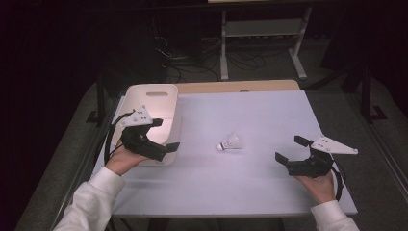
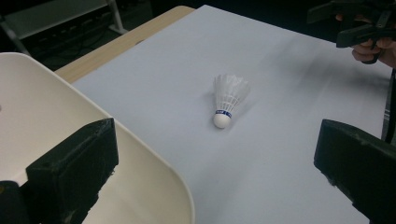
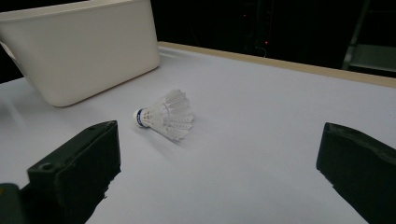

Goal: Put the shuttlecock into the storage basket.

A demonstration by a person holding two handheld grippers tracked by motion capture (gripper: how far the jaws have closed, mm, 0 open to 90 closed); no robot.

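The shuttlecock [image 1: 230, 143] lies mid-surface, ungrasped; both the right gripper [image 1: 292, 150] and left gripper [image 1: 164, 134] stand wide and empty. The reach seems about to start: the right gripper must close on the shuttlecock, likely for the bin [image 1: 150, 94] at the left edge.

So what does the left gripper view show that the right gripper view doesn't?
The left gripper view looks down into the white bin past its near rim, and catches the right tongs in the person's hand at the far corner. The right gripper view shows the bin's outer wall from the side. Both share the shuttlecock lying on the white table, with each view's own black jaws spread wide apart.
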